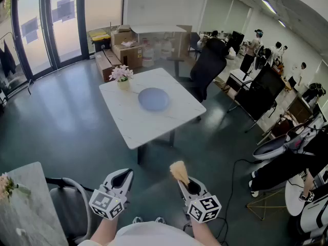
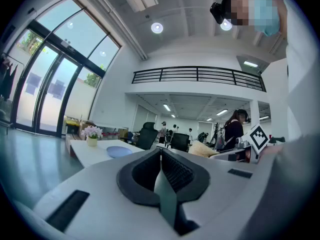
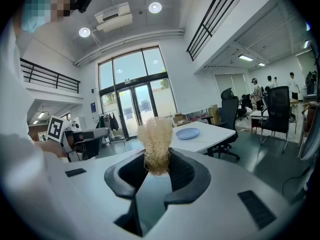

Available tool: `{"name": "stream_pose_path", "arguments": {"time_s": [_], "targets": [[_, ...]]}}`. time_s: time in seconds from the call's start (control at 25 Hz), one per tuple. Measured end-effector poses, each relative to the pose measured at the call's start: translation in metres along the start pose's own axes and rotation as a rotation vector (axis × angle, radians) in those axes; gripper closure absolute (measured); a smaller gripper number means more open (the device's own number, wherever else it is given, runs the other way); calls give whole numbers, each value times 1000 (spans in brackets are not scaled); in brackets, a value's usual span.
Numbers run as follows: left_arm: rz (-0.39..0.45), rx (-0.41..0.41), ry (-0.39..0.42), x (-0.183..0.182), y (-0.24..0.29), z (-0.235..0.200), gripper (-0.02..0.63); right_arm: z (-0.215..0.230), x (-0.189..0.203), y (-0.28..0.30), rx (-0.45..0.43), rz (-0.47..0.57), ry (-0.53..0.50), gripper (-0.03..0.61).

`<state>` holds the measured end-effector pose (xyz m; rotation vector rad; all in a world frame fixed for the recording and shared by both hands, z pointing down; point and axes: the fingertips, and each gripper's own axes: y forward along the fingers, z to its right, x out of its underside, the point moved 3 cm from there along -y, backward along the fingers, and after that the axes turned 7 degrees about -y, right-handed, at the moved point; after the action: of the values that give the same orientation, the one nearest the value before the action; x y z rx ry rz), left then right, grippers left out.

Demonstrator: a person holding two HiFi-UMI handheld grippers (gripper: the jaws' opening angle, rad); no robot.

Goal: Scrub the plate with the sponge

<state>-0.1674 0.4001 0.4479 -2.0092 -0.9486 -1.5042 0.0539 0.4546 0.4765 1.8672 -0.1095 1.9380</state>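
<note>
A pale blue plate [image 1: 153, 98] lies on a white square table [image 1: 128, 121] well ahead of me; the same plate [image 2: 119, 151] shows small in the left gripper view, and the plate [image 3: 187, 133] sits far off in the right gripper view. My right gripper [image 1: 183, 179] is shut on a tan fibrous sponge [image 1: 179, 171], and the sponge [image 3: 155, 143] sticks up between its jaws. My left gripper [image 1: 122, 178] is shut with nothing in it. Both grippers hang low in front of me, far from the table.
A small pot of flowers [image 1: 122, 76] stands at the table's far left corner. Cardboard boxes [image 1: 121, 51] sit beyond it. A black office chair [image 1: 207, 65] stands at the table's right. Several people and desks fill the right side. A grey chair [image 1: 66, 205] is at my left.
</note>
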Motion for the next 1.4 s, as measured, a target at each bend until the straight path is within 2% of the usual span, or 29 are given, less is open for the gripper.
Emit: {"name": "stream_pose_path", "arguments": {"time_s": [0.44,0.96,1.2,1.4], "targets": [[-8,16,-3,-2,-7,-16,580,-15,-1,11,-9,21,14,460],[-38,43,-13,5,-26,-45,580,-37,4,23,30,31,41,460],[-39,24,-28,5,-13,-56,580,-23,0,37,34,19,44,460],[-24,15,-28,0,19,-63,580,3,-8,58,11,16,33,460]]}}
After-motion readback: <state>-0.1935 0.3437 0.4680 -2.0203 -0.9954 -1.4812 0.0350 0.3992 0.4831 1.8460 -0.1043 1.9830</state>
